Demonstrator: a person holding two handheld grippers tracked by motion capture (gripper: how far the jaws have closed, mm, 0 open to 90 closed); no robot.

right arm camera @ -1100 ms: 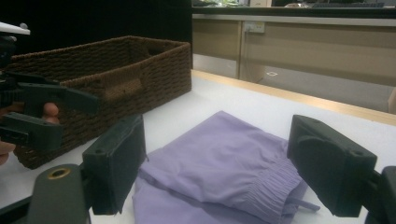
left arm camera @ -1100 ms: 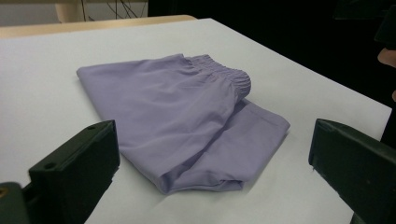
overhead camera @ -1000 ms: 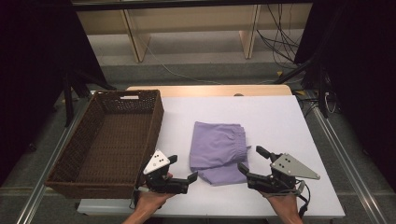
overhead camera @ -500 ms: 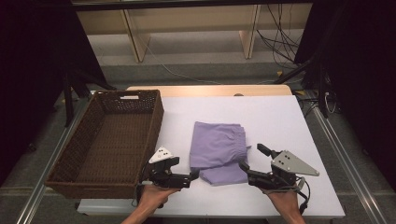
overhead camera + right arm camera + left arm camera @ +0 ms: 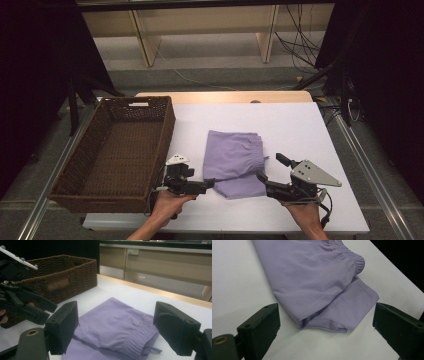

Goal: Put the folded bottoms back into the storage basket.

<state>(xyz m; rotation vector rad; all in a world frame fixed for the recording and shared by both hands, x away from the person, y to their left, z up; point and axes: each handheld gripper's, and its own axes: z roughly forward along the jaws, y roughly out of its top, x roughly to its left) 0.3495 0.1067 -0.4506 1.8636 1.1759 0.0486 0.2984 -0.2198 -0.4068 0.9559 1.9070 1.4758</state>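
White table (image 5: 300,125) is bearing one folded purple garment (image 5: 234,162); one wicker basket (image 5: 115,155) is sitting beside it; left gripper (image 5: 209,184) and right gripper (image 5: 269,167) are flanking it, jaws apart, left's just narrowing slightly.

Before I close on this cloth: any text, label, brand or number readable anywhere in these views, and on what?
None can be read.
Folded purple garment: plain fabric, no tag or print showing.
Wicker basket: a pale strip on its far rim, too small to tell whether it bears text.
Left gripper and right gripper: black jaws unmarked; grey plate on the right one blank.
White table: no markings.
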